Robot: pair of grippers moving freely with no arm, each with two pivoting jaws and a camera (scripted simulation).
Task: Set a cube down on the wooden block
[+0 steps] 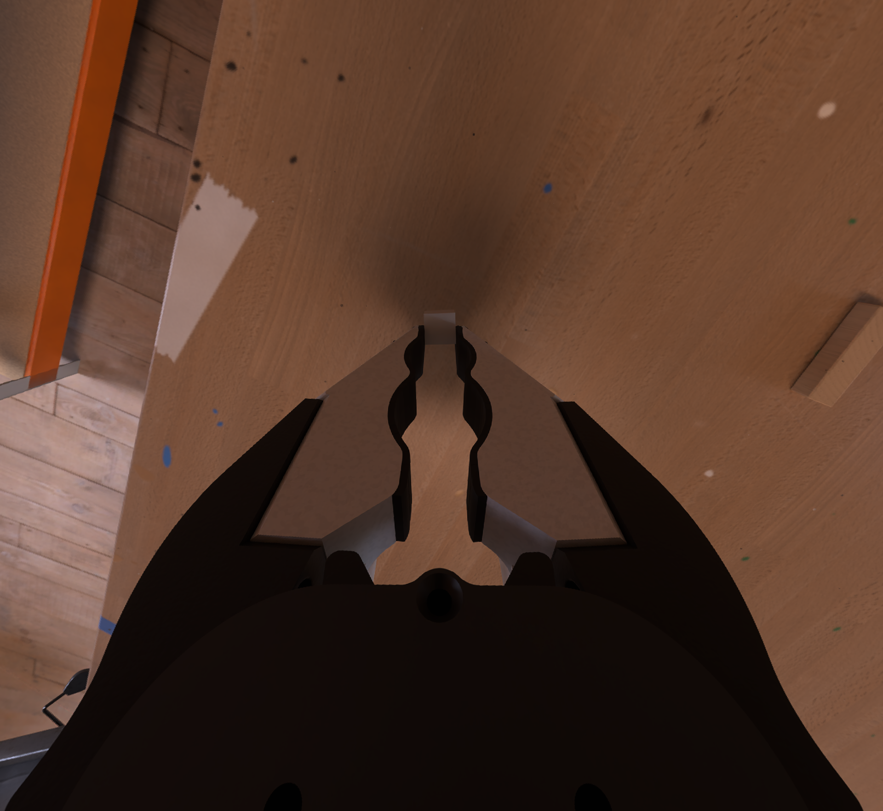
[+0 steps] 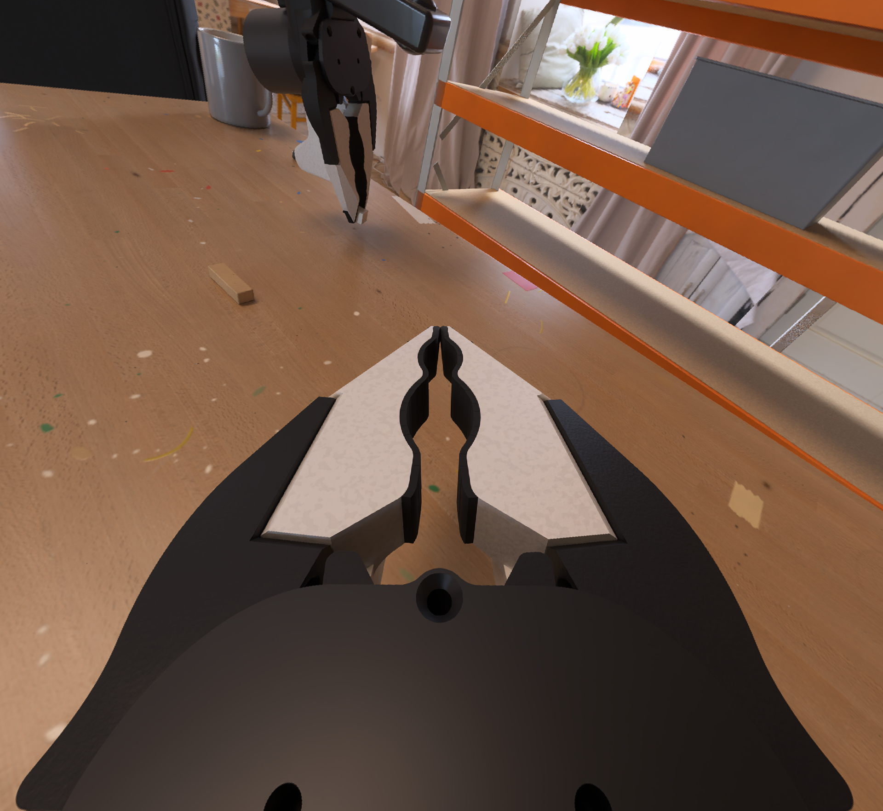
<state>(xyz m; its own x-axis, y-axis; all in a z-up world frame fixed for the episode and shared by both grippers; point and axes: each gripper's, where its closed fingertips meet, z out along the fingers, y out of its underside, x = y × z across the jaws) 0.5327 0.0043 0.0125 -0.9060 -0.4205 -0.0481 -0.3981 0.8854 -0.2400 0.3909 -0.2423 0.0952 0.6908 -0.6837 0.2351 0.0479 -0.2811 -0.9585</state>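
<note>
My left gripper [image 1: 439,334] is shut on a small pale cube [image 1: 439,327], held at the fingertips just above the wooden table [image 1: 525,71]. The right wrist view shows that gripper [image 2: 357,216] pointing down with the cube [image 2: 363,214] at its tips, close over the table. The wooden block [image 1: 841,353] lies flat at the right edge of the left wrist view, and in the right wrist view it [image 2: 231,282] lies on the table, left of and nearer than the left gripper. My right gripper [image 2: 439,329] is shut and empty, hovering above the table.
An orange metal shelf [image 2: 621,157] runs along the table's right side, with a grey panel [image 2: 764,138] on it. A grey mug [image 2: 229,76] stands at the far edge. A tape patch [image 1: 205,262] lies near the table's left edge; the wooden floor [image 1: 62,501] is beyond.
</note>
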